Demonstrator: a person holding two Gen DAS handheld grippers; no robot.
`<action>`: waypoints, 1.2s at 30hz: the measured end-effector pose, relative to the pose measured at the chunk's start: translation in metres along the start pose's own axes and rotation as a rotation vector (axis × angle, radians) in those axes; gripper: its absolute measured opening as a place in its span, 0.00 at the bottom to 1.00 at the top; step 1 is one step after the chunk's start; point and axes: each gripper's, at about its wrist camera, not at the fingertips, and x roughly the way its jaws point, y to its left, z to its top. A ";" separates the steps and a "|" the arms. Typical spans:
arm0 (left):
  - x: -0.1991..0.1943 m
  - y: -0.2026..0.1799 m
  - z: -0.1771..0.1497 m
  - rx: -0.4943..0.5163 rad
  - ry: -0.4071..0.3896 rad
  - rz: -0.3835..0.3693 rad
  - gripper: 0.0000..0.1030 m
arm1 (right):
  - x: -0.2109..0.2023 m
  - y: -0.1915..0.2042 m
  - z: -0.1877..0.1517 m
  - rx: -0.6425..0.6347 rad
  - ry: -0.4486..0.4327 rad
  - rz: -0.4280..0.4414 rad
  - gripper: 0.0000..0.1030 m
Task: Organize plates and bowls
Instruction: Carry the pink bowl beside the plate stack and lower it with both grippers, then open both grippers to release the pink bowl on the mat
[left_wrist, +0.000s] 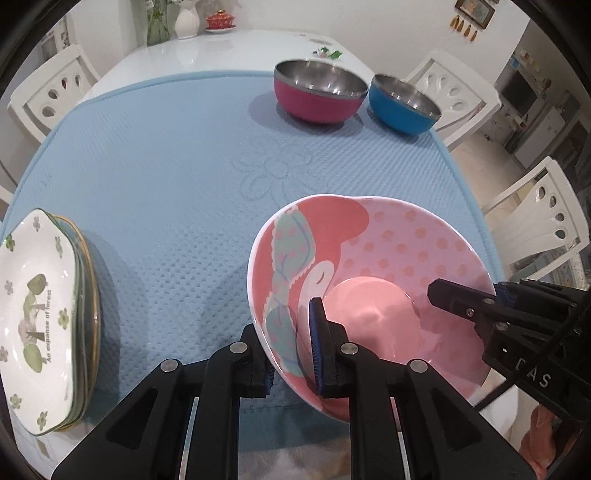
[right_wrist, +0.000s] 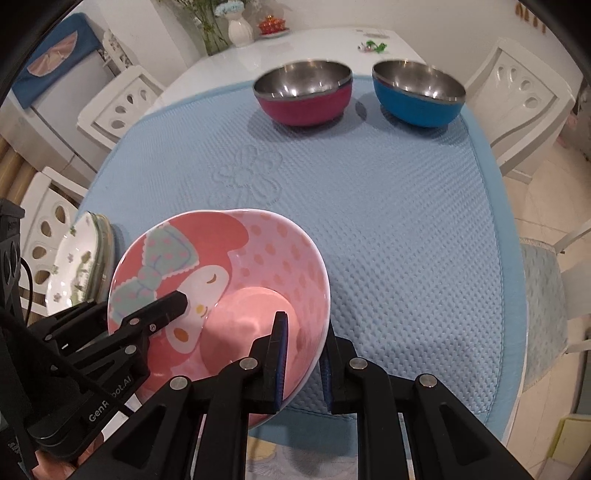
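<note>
A pink cartoon bowl (left_wrist: 384, 258) is held at the near edge of the blue mat (left_wrist: 177, 155). My left gripper (left_wrist: 291, 350) is shut on its left rim, one finger inside, one outside. My right gripper (right_wrist: 303, 354) is shut on its right rim (right_wrist: 314, 295) the same way; it shows from the right in the left wrist view (left_wrist: 458, 299). A stack of white tree-print plates (left_wrist: 40, 314) lies at the left. A magenta steel bowl (left_wrist: 317, 92) and a blue steel bowl (left_wrist: 402, 103) stand at the far side; they also show in the right wrist view, magenta (right_wrist: 303, 96), blue (right_wrist: 417, 96).
White chairs (left_wrist: 454, 99) stand around the white table (left_wrist: 229, 51). A white vase (left_wrist: 186, 20) and a red lidded dish (left_wrist: 219, 20) sit at the far end. The plate stack (right_wrist: 85, 258) lies left of the pink bowl.
</note>
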 end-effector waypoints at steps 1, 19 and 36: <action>0.003 0.000 -0.001 0.002 0.005 0.005 0.13 | 0.001 0.000 -0.001 0.003 0.005 0.003 0.14; -0.011 0.008 -0.005 0.035 0.049 -0.027 0.15 | -0.011 -0.031 0.002 0.153 0.097 0.105 0.14; -0.071 0.022 0.043 0.064 -0.125 0.042 0.16 | -0.049 -0.024 0.018 0.151 -0.049 0.197 0.14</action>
